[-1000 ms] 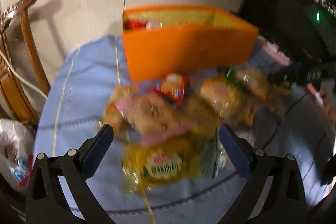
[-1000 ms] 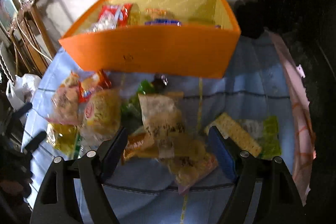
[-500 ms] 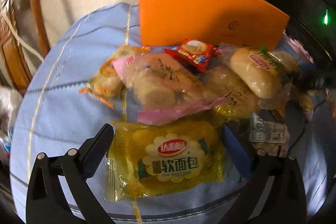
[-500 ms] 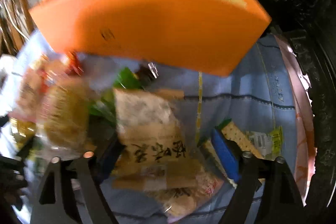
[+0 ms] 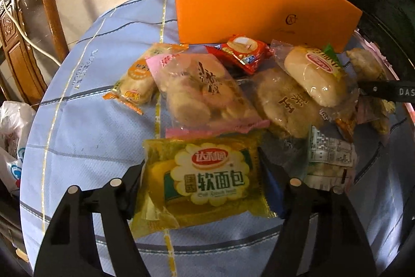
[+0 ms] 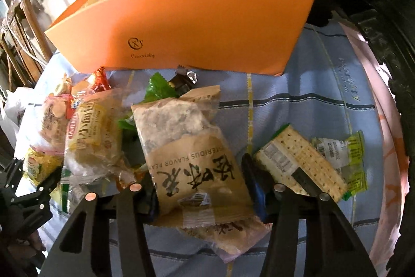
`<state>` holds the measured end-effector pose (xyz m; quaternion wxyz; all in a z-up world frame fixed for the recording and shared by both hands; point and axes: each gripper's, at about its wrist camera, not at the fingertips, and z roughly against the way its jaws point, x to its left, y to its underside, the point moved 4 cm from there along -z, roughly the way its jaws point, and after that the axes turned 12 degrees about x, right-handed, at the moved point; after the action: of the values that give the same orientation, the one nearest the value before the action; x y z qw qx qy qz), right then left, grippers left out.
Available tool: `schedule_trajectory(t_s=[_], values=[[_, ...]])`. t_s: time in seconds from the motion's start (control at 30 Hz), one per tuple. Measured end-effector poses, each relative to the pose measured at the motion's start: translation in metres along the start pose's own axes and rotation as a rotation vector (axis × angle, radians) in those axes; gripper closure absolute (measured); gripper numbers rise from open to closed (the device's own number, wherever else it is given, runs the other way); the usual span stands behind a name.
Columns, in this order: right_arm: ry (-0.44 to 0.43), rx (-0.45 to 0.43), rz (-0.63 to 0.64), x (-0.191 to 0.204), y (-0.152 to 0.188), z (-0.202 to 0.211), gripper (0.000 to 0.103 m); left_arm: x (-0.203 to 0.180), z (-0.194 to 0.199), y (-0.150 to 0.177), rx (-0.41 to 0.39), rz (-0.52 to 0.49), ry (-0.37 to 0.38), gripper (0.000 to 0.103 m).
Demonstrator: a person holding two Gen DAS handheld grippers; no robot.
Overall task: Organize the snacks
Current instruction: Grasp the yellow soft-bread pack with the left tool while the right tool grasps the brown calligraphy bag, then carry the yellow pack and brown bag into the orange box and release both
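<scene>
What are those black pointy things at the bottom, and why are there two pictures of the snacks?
They are tongs that a person holds, one in each hand, each carrying a camera, so there are two views. The left tongs have their fingers on either side of a yellow soft-bread packet. The right tongs straddle a brown paper-look pastry packet. More wrapped snacks lie on the blue checked tablecloth in front of a tall orange cardboard box. Whether either packet is squeezed yet, I cannot tell.

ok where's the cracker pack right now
In the right wrist view, the cracker pack lies on the blue tablecloth, just right of the right gripper.
</scene>
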<state>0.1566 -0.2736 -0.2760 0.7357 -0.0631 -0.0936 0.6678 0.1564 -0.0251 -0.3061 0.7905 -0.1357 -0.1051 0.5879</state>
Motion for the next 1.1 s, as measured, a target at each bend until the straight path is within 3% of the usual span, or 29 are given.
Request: schedule_trajectory(t_s=[0.2,0.5,0.8,0.97,1.1], values=[[-0.039,-0.036,-0.019,-0.001,0.006,0.021,0.049,0.008,0.011,0.003,-0.010,0.015,0.008,0.033],[-0.125,-0.124,-0.008,0.006,0.019,0.073,0.049,0.029,0.078,0.003,-0.130,0.063,0.080,0.033],[-0.167,-0.147,-0.024,0.009,0.035,0.093,0.049,0.022,0.113,0.003,-0.174,0.023,0.113,0.033],[-0.174,-0.178,-0.072,-0.002,0.025,0.108,0.049,0.009,0.122,-0.021,-0.203,-0.023,0.134,0.033],[-0.194,-0.254,-0.132,-0.016,-0.006,0.139,0.049,-0.003,0.134,-0.065,-0.249,-0.048,0.156,0.033]])
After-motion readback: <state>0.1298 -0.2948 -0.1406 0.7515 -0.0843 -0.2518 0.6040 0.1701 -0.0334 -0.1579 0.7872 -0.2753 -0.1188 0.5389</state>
